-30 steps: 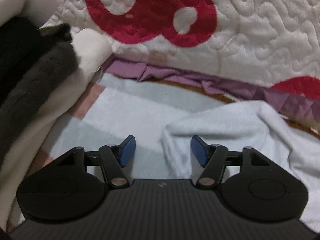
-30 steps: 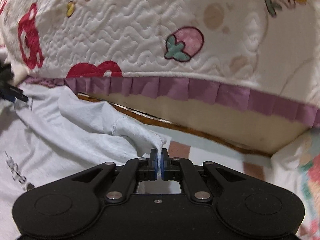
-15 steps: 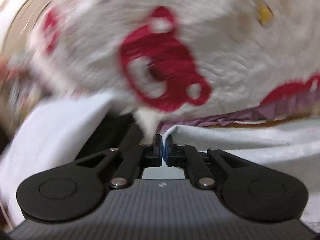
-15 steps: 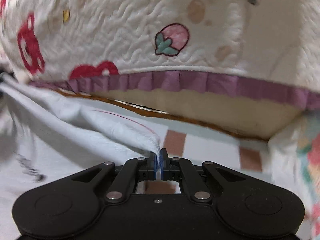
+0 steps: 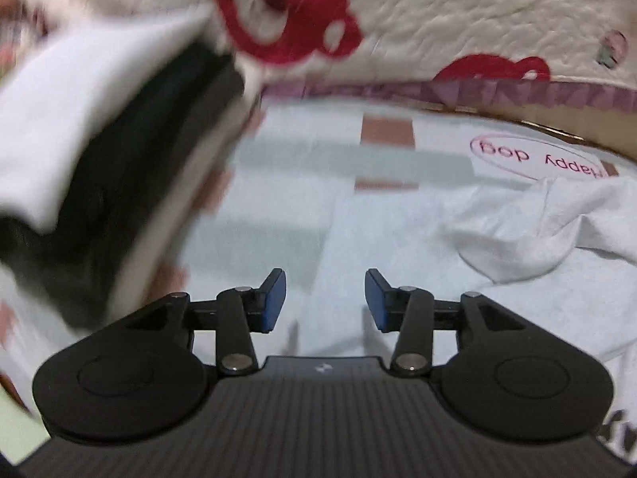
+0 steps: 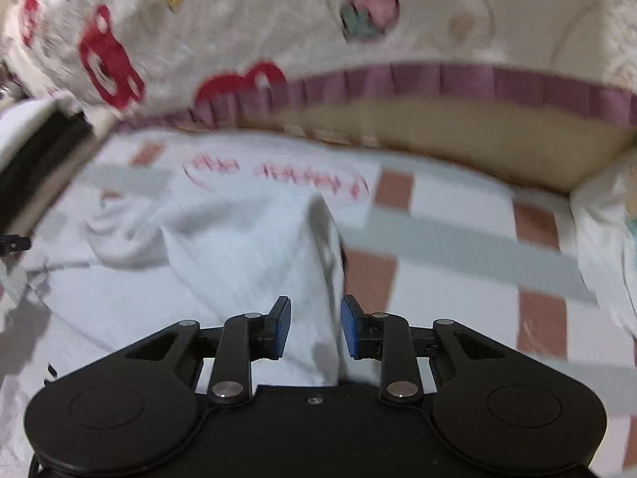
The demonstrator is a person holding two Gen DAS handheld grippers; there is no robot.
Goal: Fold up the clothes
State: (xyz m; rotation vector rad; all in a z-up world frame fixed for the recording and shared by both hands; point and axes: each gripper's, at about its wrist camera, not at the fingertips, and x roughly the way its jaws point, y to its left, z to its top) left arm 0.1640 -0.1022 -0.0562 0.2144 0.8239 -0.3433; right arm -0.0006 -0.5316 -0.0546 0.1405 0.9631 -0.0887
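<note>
The pale garment [image 6: 223, 263] lay crumpled on the checked blanket [image 6: 458, 247], with a ridge of cloth running toward the right hand-held gripper [image 6: 314, 328]; in the left view the same garment [image 5: 537, 235] sat at about three o'clock, bunched below its "happy dog" print [image 5: 537, 157]. It was neither flat nor squared, so the fold looked unfinished, though how far along could not be settled. Both tools probably hovered low so a fresh edge could be picked. The right hand-held gripper stood narrowly parted with nothing between its pads, the ridge passing beneath. The left hand-held gripper [image 5: 325, 300] gaped wide over bare blanket. A stack of folded black and white clothes [image 5: 103, 167] rose at ten o'clock of the left view, and the quilted cover [image 6: 278, 32] lay at twelve o'clock. Half a second earlier both had been pinched shut on the cloth's edges and lifting it; by this moment both had let go and the garment had dropped.
</note>
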